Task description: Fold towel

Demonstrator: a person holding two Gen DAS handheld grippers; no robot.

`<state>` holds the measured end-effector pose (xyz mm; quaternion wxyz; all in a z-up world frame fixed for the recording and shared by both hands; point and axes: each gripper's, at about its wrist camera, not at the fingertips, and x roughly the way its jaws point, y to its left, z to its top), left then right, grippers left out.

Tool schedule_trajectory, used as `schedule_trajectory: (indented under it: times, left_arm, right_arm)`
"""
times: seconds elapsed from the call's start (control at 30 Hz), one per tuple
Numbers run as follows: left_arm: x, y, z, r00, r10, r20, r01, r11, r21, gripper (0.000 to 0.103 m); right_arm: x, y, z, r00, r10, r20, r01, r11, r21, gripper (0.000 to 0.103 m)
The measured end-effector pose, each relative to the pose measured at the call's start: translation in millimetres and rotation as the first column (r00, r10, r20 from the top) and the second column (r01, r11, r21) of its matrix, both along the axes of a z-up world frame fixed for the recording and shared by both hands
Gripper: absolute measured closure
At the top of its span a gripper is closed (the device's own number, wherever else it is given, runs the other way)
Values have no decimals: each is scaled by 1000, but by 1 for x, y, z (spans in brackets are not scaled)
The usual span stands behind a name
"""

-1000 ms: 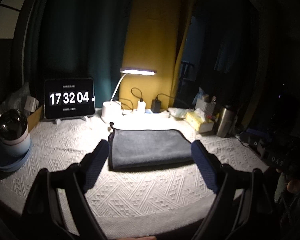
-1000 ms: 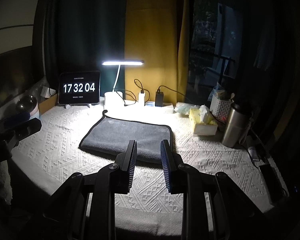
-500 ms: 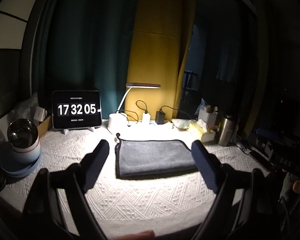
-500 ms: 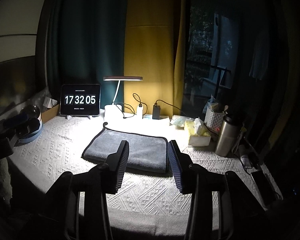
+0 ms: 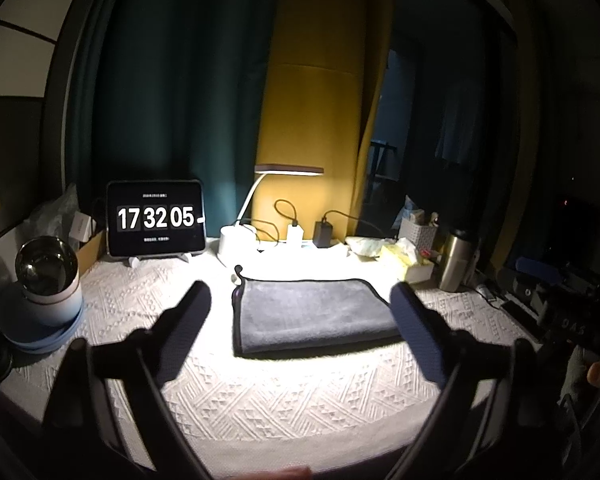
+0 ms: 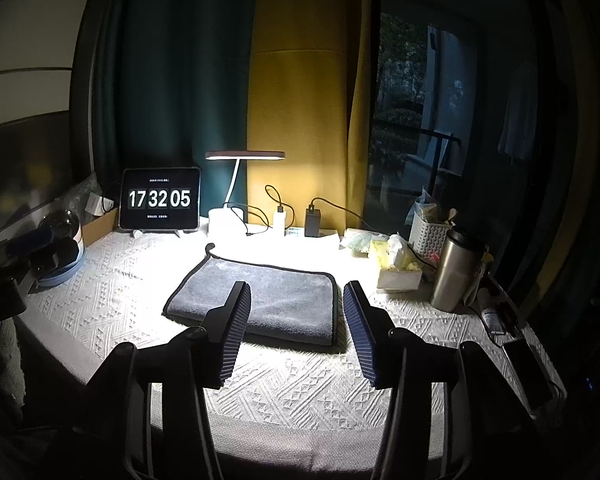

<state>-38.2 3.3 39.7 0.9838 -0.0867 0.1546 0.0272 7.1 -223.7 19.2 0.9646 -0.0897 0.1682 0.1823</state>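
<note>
Currently the towel lies folded flat under the lamp; both the left gripper and right gripper are held spread, empty. Soft, limp cloth is judged best pinched at a bound corner.

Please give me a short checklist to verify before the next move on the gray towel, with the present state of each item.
1. Left gripper open, holding nothing: ok.
2. Right gripper open, holding nothing: ok.
3. Towel lies flat on the tablecloth, already folded: ok.
4. Both grippers apart from the towel: ok.
5. Tissue box and steel bottle stand clear of the towel: ok.
6. Number of layers in the towel: cannot tell.
</note>
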Motion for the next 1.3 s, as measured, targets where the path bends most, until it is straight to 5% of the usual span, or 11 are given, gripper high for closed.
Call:
schedule_trajectory:
  times: [1.3]
  left_arm:
    - [2,3,-6,1000,11,-26,-11,1000,-24,9]
  right_arm:
    - [3,-2,-3,1000,-2,-5,2,1000,0,52]
